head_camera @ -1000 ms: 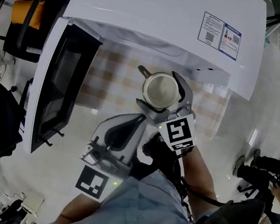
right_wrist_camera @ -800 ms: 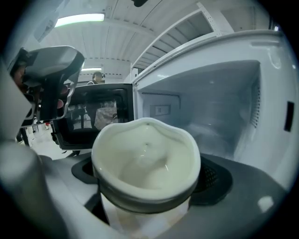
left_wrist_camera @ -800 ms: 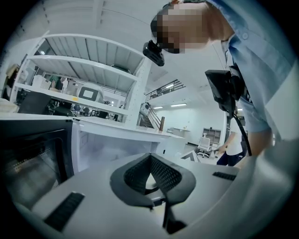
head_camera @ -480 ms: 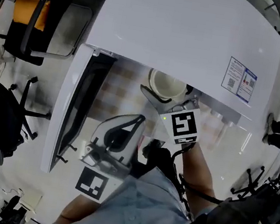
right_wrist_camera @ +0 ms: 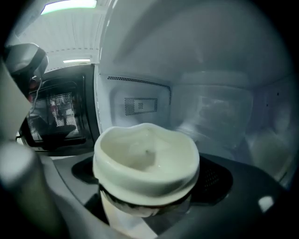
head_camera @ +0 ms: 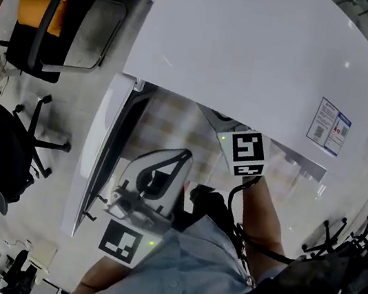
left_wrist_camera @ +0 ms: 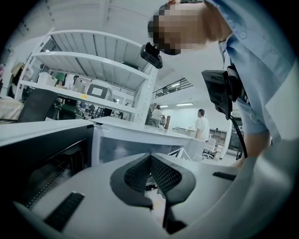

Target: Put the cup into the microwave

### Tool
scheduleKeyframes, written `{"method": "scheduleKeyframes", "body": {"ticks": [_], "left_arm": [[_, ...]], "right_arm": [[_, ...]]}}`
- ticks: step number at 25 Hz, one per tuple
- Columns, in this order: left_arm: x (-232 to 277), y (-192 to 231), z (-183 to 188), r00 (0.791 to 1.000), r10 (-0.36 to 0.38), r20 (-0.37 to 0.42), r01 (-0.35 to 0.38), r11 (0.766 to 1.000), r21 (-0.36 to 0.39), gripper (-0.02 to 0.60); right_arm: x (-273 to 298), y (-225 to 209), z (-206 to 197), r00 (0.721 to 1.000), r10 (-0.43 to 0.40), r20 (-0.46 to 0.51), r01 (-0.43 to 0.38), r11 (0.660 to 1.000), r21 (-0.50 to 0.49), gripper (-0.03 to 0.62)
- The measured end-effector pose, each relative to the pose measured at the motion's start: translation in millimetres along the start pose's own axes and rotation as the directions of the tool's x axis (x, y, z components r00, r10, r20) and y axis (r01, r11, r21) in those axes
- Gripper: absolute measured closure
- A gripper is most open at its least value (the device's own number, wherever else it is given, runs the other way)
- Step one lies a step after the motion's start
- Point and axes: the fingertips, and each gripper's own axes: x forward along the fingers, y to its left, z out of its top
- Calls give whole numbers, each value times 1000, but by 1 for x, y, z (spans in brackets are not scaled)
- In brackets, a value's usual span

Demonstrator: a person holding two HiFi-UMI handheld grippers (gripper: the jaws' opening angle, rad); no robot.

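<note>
A cream cup (right_wrist_camera: 146, 161) sits clamped between my right gripper's (right_wrist_camera: 148, 179) jaws, inside the white microwave's cavity (right_wrist_camera: 212, 109). In the head view the microwave's top (head_camera: 255, 57) hides the cup, and only the right gripper's marker cube (head_camera: 247, 153) and the arm show at the opening. The microwave door (head_camera: 110, 151) stands swung open on the left. My left gripper (head_camera: 171, 154) hangs in front of the opening with its jaws shut and nothing between them; its dark pads (left_wrist_camera: 161, 175) meet in the left gripper view.
A checkered cloth (head_camera: 167, 122) lies under the microwave. Office chairs (head_camera: 35, 13) stand off to the left on the pale floor. The open door's dark window (right_wrist_camera: 58, 116) is on the cup's left. Shelving (left_wrist_camera: 88, 60) and people stand far behind.
My right gripper has carried the cup forward from outside the opening into the microwave, so the top now hides it. The left gripper has hardly moved.
</note>
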Motion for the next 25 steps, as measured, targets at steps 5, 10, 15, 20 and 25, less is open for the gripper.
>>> {"method": "scheduleKeyframes", "body": {"ticks": [5,10,15,20,25], "left_arm": [[-2,3,-3,1000,9,-7,-9,1000,-8,577],[-2,4,-4,1000,19,-5,-20,1000,-18,577],[-6,-2,-4,1000,27,2,-26,1000,-13,577],[-10,-10,-4,999,31,12,-31,999,-9,577],[-15,-26,1,999,24,27,-24,1000,-3,577]], "right_arm": [[4,-5,-7,1000,-13,-5,13,1000,-10,51],[7,-6,-12,1000,-13,-7,13,1000,-15,48],[5,-2,-6,1000,2,3,-2,1000,-14,48],[-8,-3,-7,1000,-17,5,17,1000,7,48],[-43,1,-2,997,-71,39,69,997,42,48]]}}
